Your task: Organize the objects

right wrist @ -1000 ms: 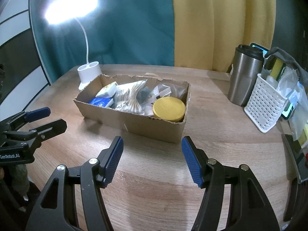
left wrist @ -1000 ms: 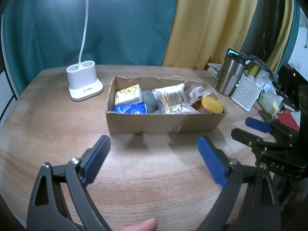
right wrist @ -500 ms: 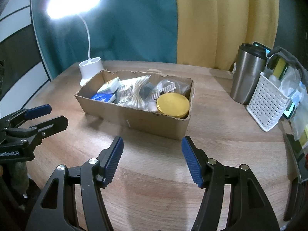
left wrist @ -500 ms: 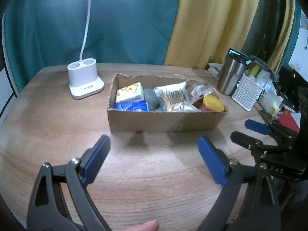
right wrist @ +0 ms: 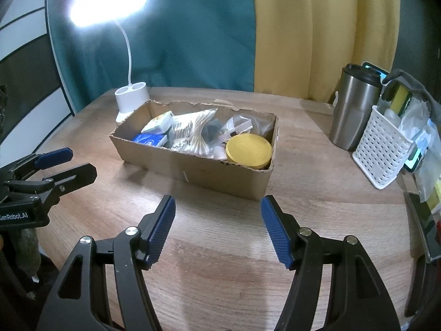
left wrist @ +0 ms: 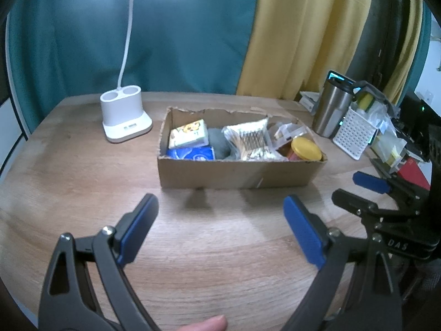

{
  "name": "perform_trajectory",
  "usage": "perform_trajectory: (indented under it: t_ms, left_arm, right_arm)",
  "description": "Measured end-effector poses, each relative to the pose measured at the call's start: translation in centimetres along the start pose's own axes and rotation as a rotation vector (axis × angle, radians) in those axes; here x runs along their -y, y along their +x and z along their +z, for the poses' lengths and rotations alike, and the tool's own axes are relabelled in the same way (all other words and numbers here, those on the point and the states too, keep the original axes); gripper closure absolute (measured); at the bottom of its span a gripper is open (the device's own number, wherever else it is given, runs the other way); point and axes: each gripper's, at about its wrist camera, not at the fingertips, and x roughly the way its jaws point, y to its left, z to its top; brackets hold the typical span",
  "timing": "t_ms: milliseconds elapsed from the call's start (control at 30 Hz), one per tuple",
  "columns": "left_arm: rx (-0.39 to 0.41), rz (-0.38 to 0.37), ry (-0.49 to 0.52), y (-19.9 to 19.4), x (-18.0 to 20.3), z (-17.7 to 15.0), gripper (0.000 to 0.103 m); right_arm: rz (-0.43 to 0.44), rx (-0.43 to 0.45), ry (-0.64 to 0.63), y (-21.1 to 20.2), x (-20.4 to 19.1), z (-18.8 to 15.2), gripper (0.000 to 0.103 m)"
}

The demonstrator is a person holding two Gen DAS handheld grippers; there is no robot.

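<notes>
Near the middle of the wooden table (left wrist: 82, 182), an open cardboard box (left wrist: 237, 173) with torn rims, packed full: clear bag of cotton swabs (left wrist: 249, 140), jar with a yellow lid (right wrist: 248, 148), yellow-white packet (left wrist: 188, 133), blue packet (left wrist: 193, 154). Short of the box, left gripper (left wrist: 220, 230) angled downward, spread wide, empty. Beside it, right gripper (right wrist: 217, 230) tilted likewise, jaws opening, nothing between them.

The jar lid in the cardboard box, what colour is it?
Yellow. The jar lid shows best in the right wrist view, at the right end of the box.
</notes>
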Motion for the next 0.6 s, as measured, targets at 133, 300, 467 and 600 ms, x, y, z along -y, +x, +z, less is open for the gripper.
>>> perform_trajectory:
  t_ms: [133,300,467,600]
  left_arm:
    - [-0.007,-0.002,0.006,-0.03,0.13,-0.02,0.009]
    - [-0.003,-0.006,0.007,-0.35,0.30,0.03,0.009]
    - [-0.005,-0.005,0.010,-0.34,0.47,0.04,0.009]
    - [-0.007,-0.003,0.011,-0.23,0.55,0.01,0.009]
  right_arm:
    - [-0.002,0.007,0.004,-0.07,-0.02,0.07,0.035]
    - [0.000,0.011,0.005,-0.27,0.02,0.09,0.035]
    - [0.000,0.011,0.007,-0.30,0.02,0.05,0.035]
    - [0.010,0.010,0.008,-0.44,-0.04,0.13,0.035]
